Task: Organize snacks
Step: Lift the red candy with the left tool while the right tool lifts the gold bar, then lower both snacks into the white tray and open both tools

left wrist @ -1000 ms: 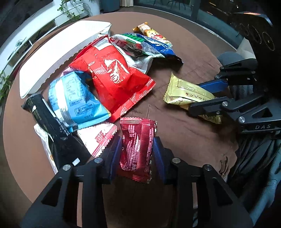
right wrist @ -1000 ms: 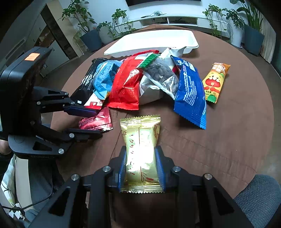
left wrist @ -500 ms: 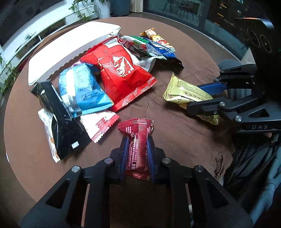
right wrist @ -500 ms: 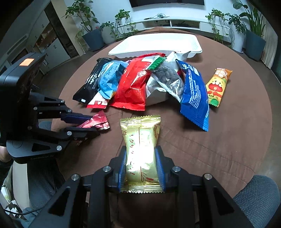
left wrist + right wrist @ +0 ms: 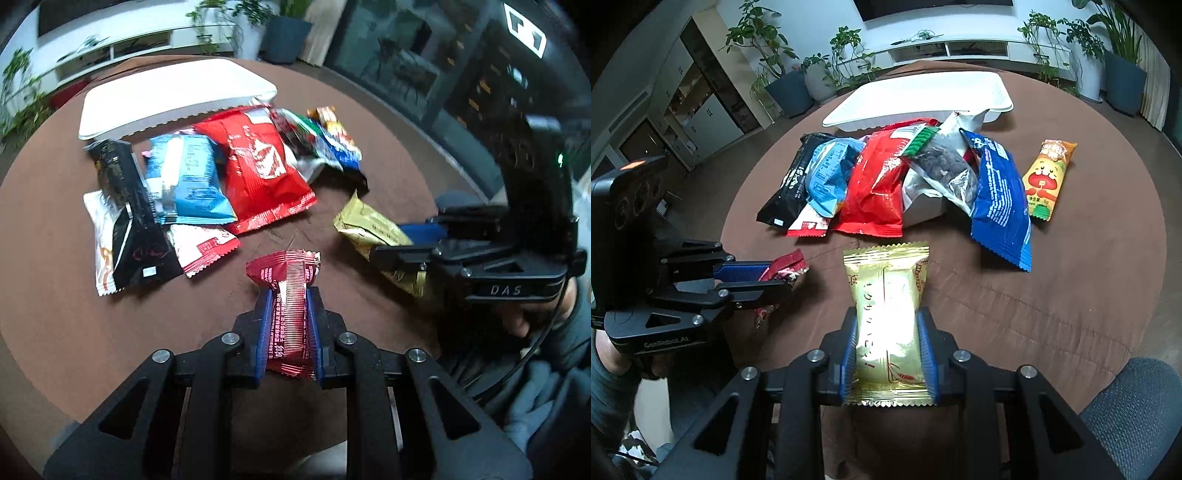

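My left gripper is shut on a small dark red snack packet and holds it above the brown round table. It also shows in the right wrist view. My right gripper is shut on a gold snack packet, seen from the side in the left wrist view. A pile of snacks lies mid-table: a big red bag, a light blue bag, a black packet, a dark blue bag, an orange bar. A white tray stands behind the pile.
Potted plants and a white low cabinet stand beyond the table. A grey chair seat is at my near right. Bare table surface shows right of the pile and in front of it.
My left gripper closed tight on the dark red packet and lifted it off the table, pulling back from the pile. My right gripper kept its hold on the gold packet and rose slightly.
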### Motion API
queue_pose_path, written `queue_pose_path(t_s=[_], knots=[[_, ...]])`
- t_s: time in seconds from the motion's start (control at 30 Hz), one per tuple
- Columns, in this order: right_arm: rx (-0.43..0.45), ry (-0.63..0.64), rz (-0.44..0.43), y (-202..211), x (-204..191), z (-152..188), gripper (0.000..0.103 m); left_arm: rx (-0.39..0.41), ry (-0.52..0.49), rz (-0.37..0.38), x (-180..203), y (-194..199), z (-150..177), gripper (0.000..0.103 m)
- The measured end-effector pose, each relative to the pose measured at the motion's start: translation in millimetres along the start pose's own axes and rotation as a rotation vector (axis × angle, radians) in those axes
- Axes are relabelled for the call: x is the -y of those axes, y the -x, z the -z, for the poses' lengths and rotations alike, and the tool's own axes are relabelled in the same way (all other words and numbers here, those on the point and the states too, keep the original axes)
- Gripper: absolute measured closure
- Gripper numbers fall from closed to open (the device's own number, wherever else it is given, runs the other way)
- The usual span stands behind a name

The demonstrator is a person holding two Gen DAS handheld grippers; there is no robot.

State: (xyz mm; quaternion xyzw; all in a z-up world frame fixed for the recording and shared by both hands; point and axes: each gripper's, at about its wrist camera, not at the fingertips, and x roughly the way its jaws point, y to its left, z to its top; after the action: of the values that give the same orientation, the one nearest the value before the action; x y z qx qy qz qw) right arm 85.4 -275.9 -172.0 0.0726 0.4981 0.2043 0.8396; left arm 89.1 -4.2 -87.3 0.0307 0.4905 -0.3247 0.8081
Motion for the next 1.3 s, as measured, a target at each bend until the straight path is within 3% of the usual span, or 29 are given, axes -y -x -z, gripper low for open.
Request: queue_pose_path(t_s=[0.47, 0.63, 0.77, 1.0, 1.17, 1.3], knots=[[0.037, -0.113, -0.122, 25.6, 22.6, -19.3, 0.071, 0.147, 0.175, 0.138, -30.4, 50.9, -10.8, 0.086], [0.095, -0.166, -0.132, 47.8, 47.1, -44.4, 0.071, 0.212, 0.220, 0.124, -60.5, 74.4, -37.7, 0.086], [0.158, -0.192, -0.106, 63.9, 71.0, -78.8, 0.071, 0.257, 0.248, 0.101, -90.4, 87.0, -74.9, 0.086], [0.246, -0.271, -0.092, 62.8, 115.3, -173.3, 0.070, 0.299, 0.280, 0.055, -142.3, 90.1, -153.2, 0.086], [0.203, -0.274, -0.105, 19.5, 116.1, -247.7, 0.070, 0.254, 0.297, 0.031, -179.0, 72.5, -200.5, 0.086], [0.129, -0.246, -0.078, -25.6, 108.3, -279.8, 0.070, 0.179, 0.305, 0.007, -202.0, 38.5, -225.0, 0.086]])
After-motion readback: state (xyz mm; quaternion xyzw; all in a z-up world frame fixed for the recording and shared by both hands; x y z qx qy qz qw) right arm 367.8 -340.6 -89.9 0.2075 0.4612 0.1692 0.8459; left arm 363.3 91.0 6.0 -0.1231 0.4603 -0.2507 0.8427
